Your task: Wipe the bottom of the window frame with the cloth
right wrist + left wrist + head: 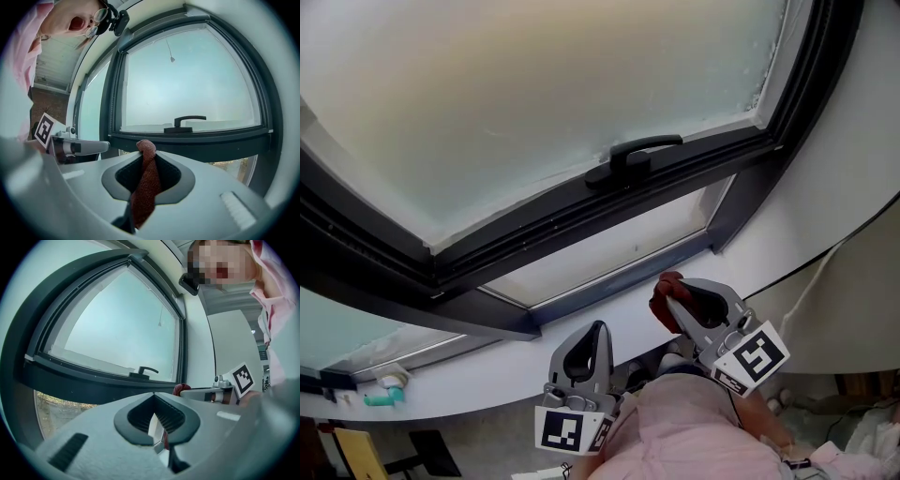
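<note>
A rust-red cloth point(662, 298) point(146, 176) is pinched in my right gripper point(675, 302) point(147, 164), with its top poking out above the jaws. That gripper hovers over the white sill point(581, 330), just below the dark bottom rail of the window frame point(614, 281) point(197, 143), not touching it. My left gripper point(594, 333) point(156, 422) is shut and holds nothing, lower and to the left, pointing up at the same rail. The tilted sash above carries a black handle point(634, 154) point(185, 123) point(143, 371).
A black cable point(825, 255) runs along the white wall on the right. A teal and white object point(384, 394) lies on the sill at far left. The person's pink sleeve point(694, 436) fills the lower middle. A yellow chair point(356, 452) stands below left.
</note>
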